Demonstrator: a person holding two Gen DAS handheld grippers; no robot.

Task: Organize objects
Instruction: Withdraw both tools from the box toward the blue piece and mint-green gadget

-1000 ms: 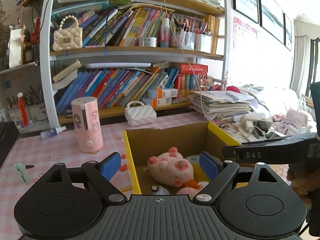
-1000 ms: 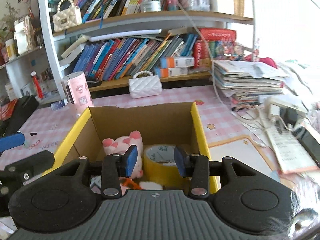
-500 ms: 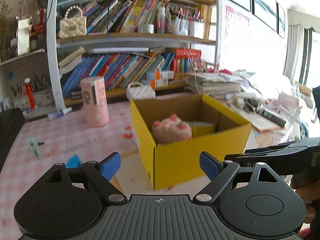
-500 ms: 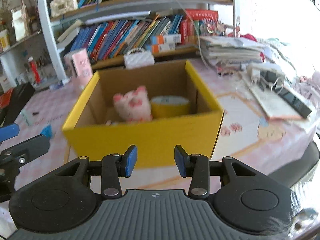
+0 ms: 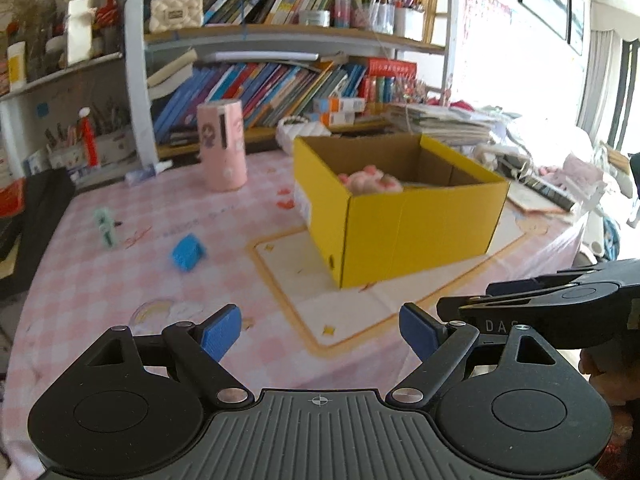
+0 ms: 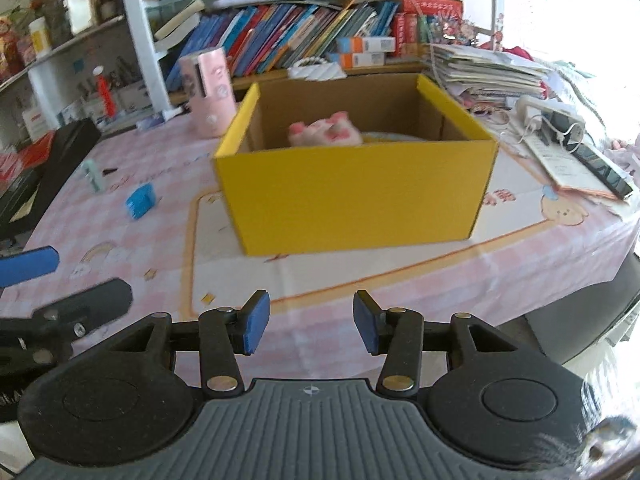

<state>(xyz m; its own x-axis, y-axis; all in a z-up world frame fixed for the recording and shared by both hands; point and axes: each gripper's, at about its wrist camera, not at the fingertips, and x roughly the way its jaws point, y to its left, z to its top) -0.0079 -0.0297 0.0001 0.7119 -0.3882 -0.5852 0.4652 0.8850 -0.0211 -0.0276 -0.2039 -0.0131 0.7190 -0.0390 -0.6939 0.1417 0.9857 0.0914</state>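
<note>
A yellow cardboard box stands open on the pink checked table. A pink plush toy lies inside it; the other contents are hidden by the walls. A small blue block and a pale green item lie on the table left of the box. My left gripper is open and empty, well back from the box. My right gripper is open and empty, near the table's front edge.
A pink cylinder stands behind the box on the left, a white quilted purse behind it. Bookshelves fill the back. Paper stacks and a power strip lie right. A black case lies far left.
Both grippers have pulled back and away from the box; it went from directly beneath the fingers to well ahead. Both stayed open and empty.
</note>
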